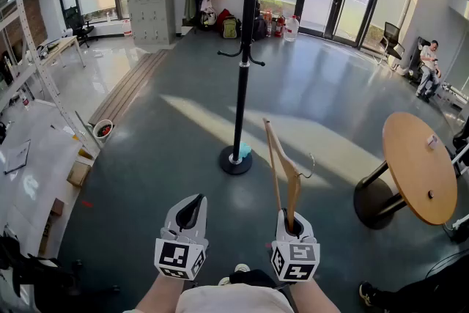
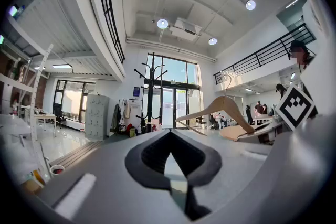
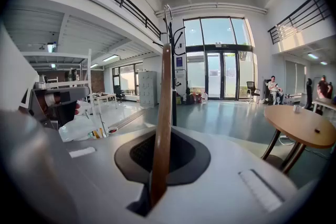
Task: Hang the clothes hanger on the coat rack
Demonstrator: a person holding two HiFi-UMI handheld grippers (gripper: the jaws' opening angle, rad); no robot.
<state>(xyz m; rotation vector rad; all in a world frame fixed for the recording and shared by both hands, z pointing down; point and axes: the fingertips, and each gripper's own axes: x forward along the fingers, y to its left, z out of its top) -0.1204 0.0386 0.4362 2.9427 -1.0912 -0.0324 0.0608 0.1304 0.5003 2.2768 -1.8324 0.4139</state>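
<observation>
A wooden clothes hanger [image 1: 283, 166] with a metal hook stands upright out of my right gripper [image 1: 293, 222], which is shut on the end of one arm. In the right gripper view that arm [image 3: 163, 113] rises between the jaws. The black coat rack [image 1: 242, 55] stands on the floor ahead, a good way beyond both grippers, its upper hooks bare. My left gripper [image 1: 191, 205] is held low beside the right one, shut with nothing in it. From the left gripper [image 2: 169, 136] view the hanger [image 2: 220, 108] shows to the right and the rack [image 2: 151, 93] far ahead.
A round wooden table [image 1: 419, 166] stands at the right. White shelving and a bench [image 1: 29, 135] line the left side. Grey lockers [image 1: 151, 2] and hung clothes are at the back wall. A person [image 1: 427, 70] sits far right. The rack's round base [image 1: 236, 160] rests on grey floor.
</observation>
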